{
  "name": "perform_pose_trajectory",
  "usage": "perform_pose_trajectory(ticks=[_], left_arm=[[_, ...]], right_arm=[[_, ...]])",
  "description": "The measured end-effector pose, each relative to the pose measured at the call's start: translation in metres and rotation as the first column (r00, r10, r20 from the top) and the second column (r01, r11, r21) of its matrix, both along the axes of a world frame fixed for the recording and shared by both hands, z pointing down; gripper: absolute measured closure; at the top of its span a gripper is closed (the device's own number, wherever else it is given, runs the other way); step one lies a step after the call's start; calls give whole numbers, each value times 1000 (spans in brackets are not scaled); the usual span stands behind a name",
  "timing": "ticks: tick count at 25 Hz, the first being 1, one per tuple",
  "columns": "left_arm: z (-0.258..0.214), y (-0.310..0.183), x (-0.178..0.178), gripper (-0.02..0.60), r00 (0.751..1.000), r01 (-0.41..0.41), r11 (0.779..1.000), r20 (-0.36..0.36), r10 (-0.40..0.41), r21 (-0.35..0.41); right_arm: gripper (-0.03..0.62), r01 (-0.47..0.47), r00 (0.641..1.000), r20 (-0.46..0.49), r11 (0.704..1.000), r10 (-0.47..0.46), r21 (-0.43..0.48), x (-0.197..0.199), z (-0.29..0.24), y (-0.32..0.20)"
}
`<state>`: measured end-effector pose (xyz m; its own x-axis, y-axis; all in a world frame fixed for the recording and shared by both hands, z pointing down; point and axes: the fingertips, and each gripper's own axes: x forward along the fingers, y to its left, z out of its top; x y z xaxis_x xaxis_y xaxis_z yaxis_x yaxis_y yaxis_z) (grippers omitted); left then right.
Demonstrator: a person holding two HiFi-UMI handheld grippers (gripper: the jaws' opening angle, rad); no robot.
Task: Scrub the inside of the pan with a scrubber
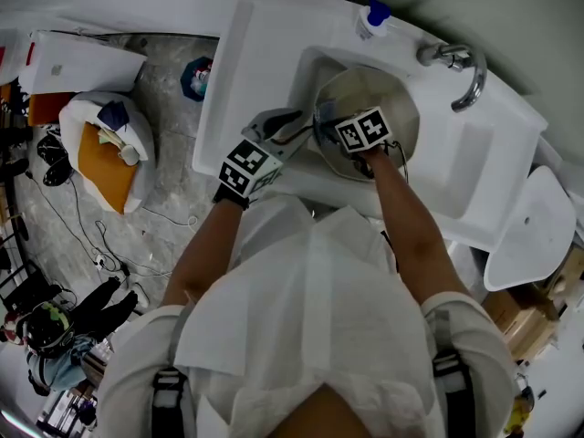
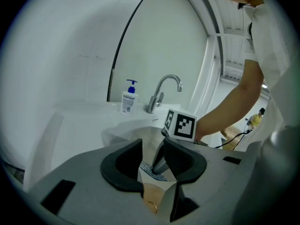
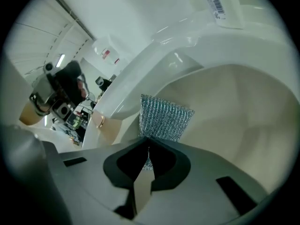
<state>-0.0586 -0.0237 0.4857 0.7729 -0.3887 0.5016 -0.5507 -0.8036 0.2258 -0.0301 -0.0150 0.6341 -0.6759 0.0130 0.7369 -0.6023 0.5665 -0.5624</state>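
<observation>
scrubbing seems under way, unfinished: right gripper [image 3: 147,142] jaws pinch the scrubber [image 3: 165,118] inside the pan [image 3: 234,121]; left gripper [image 2: 153,146] jaws clamp its handle [image 2: 159,161].

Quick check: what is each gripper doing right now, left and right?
Left gripper: closed on the pan handle.
Right gripper: closed on the scrubber.

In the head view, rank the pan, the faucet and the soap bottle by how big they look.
Largest to smallest:
1. pan
2. faucet
3. soap bottle, plainly the smallest
</observation>
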Motion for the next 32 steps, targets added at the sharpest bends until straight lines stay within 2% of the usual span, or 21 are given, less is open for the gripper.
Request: perform_pose_trajectory(ticks=[5,10,13,19,22,25,32], left_arm=[[1,-2,8,431,1000,-13,1000,-9,13,0],[-2,-3,19,431,999,-27,1000,-22,27,5],[-2,-2,23,431,999,-30,1000,-26,30,6],[1,3,26,431,999,-30,1000,-22,29,0],[2,4,25,431,999,-25,1000,-20,25,-2],[2,5,27,431,999,-25,1000,-24,25,1],[0,6,35,431,999,-34,999,-36,34,3]], right_arm=[[580,138,989,-28,982,-143,-130,15,7,47],[579,258,958,-66,936,-281,-239,39,8,76],[579,242,962,-68,943,-264,-226,42,8,73],[579,172,982,-59,977,-180,-127,23,10,56],[579,148,985,-70,980,-158,-137,22,13,53],[580,179,976,-90,964,-200,-198,32,15,65],[579,281,923,-160,896,-351,-343,80,11,95]])
